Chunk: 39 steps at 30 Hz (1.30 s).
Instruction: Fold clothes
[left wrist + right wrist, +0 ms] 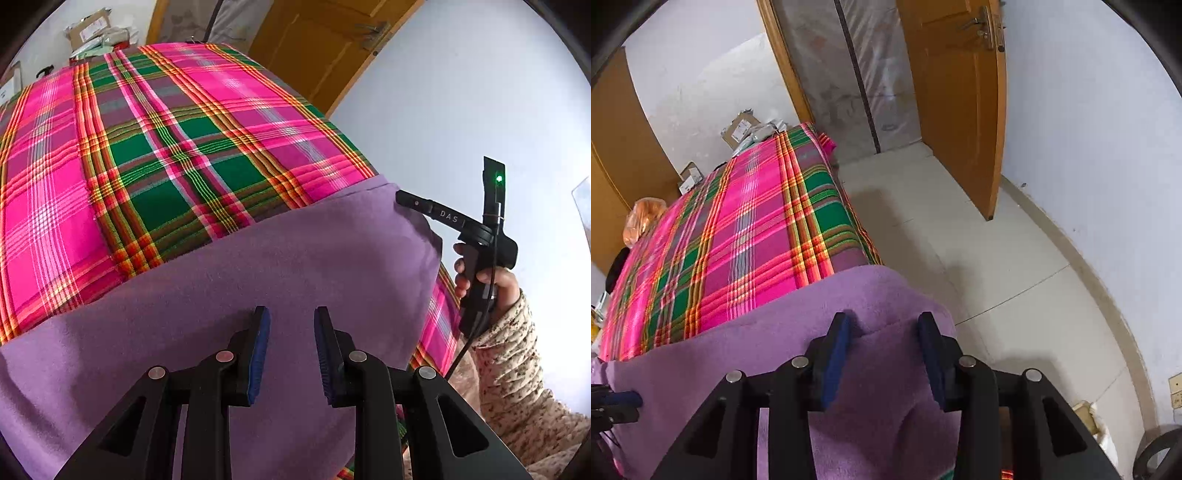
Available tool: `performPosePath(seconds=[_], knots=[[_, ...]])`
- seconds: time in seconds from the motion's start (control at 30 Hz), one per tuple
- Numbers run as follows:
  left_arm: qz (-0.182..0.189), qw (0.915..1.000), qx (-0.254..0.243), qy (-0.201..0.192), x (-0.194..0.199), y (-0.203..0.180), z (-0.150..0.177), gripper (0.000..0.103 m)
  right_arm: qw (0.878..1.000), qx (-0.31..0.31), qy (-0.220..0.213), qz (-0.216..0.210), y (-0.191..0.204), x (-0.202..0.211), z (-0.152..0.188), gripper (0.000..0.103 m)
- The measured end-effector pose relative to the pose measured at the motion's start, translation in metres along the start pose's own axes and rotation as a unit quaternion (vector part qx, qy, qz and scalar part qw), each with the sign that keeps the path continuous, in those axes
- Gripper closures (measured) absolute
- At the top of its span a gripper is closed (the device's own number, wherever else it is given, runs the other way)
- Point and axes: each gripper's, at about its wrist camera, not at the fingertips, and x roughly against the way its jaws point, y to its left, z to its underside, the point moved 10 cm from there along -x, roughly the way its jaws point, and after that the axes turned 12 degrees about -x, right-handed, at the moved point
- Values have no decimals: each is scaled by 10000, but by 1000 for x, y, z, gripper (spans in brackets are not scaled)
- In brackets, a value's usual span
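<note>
Each gripper (291, 321) was black, with two fingers faced in blue pads (258, 354) and round silver pivot screws. The right gripper (882, 325) body bore "DAS" lettering, a green indicator light and a thin black cable. The sleeve (517, 362) was beige, speckled knit.

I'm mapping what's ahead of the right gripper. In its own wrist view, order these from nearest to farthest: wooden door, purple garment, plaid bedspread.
1. purple garment, directly under the right gripper, between its open fingers.
2. plaid bedspread, ahead and to the left.
3. wooden door, farthest, ahead at upper right.
</note>
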Motion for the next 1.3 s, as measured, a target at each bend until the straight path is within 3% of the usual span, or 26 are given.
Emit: performPosePath(seconds=[0.1, 0.27, 0.4, 0.53, 0.7, 0.73, 0.8, 0.87, 0.97, 1.1, 1.23, 1.3], knots=[[30, 10000, 40, 13, -1, 3, -1, 77, 10000, 47, -47, -51, 2, 0, -2, 66], [28, 9999, 150, -33, 1, 10, -4, 77, 9996, 187, -190, -80, 7, 2, -5, 92], [6, 9997, 212, -111, 5, 13, -8, 77, 9985, 128, -539, -52, 8, 14, -19, 102], [-46, 9994, 234, -230, 14, 15, -15, 77, 9962, 94, -866, 27, 9, 25, -34, 103], [-152, 9992, 228, -281, 24, 19, -22, 77, 9996, 99, -215, -163, 9, 4, -21, 99], [-203, 9992, 180, -289, 27, 19, -23, 77, 9997, 108, -158, -172, 10, 1, -18, 95], [-323, 9988, 53, -358, 37, 17, -29, 77, 9997, 118, -52, -197, 11, -6, -12, 75], [-378, 9982, -24, -473, 47, 15, -38, 77, 9996, 34, -32, -285, 12, -9, -11, 74], [-410, 9969, -167, -655, 64, 8, -58, 77, 9993, -173, -2, -326, 10, -12, -12, 74], [-308, 9945, -410, -916, 82, -13, -80, 77, 9997, -53, -126, -195, 8, -4, -11, 97], [-336, 9921, -577, -1058, 86, -27, -85, 77, 9993, -115, -305, -195, 6, 5, -13, 101], [-336, 9938, -534, -914, 80, -28, -81, 77, 9987, -166, -438, -196, 5, 11, -16, 101]])
